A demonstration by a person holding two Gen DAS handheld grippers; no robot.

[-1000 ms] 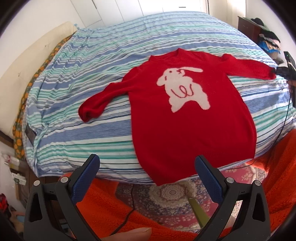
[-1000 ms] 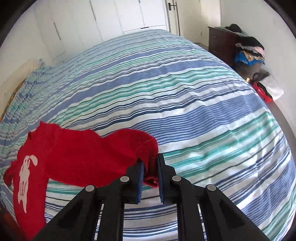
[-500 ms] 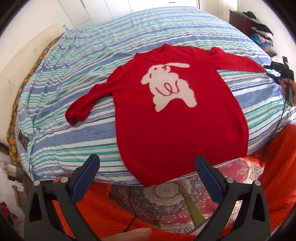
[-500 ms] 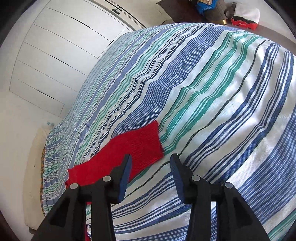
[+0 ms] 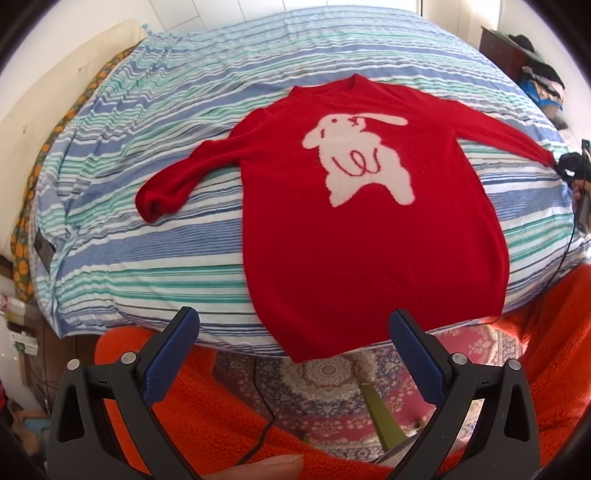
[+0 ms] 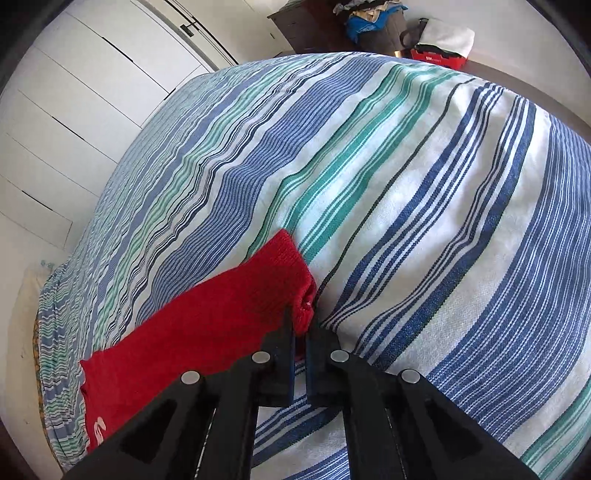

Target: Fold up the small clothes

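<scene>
A red sweater [image 5: 369, 229] with a white rabbit on its chest lies face up on the striped bed [image 5: 147, 236], both sleeves spread out. My left gripper [image 5: 293, 328] hangs open above the bed's near edge, just short of the sweater's hem, with nothing between its blue pads. At the far right of the left wrist view my right gripper [image 5: 559, 168] grips the end of the right sleeve. In the right wrist view that gripper [image 6: 301, 330] is shut on the cuff [image 6: 301, 312] of the red sleeve [image 6: 221, 325], which lies stretched on the cover.
An orange fleece [image 5: 207, 402] and a patterned rug [image 5: 321, 384] lie below the bed's near edge, with a black cable [image 5: 264, 417] across them. A dark dresser with piled clothes [image 6: 369, 22] stands beyond the bed. White cupboard doors [image 6: 74, 92] line the far wall.
My right gripper let go of the cuff, rolled, opened over the flattened sleeve end, then shut on the cuff again. The left gripper stayed open and barely moved.
</scene>
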